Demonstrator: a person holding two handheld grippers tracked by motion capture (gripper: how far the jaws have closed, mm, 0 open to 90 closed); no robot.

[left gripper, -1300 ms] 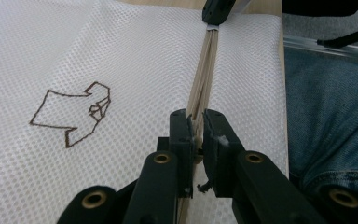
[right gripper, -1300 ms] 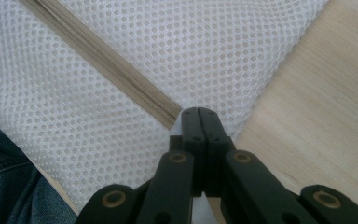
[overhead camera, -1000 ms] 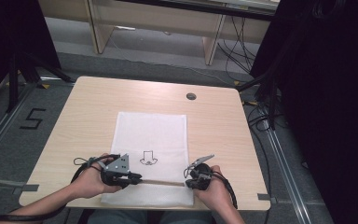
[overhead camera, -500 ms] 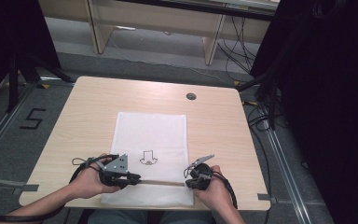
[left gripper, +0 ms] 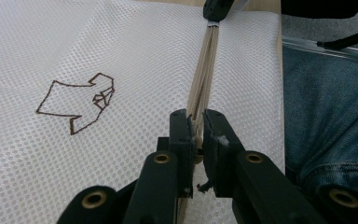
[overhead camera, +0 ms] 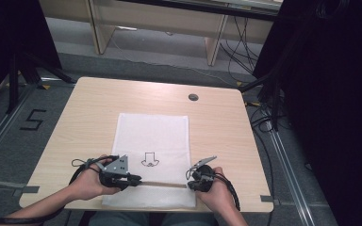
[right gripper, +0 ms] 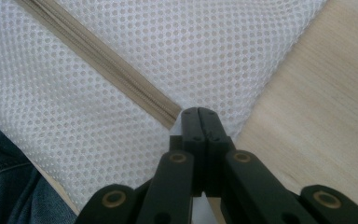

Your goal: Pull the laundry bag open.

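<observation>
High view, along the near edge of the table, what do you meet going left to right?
Left hand → left gripper → beige zipper on the white mesh bag → right gripper → right hand.

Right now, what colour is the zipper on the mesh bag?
Beige, against the white mesh bag; the zipper shows best in the right gripper view.

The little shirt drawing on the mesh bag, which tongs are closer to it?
Left. The left tongs sit just beside and below the shirt drawing, clamped on the zipper. The right tongs pinch the bag's far right edge.
</observation>
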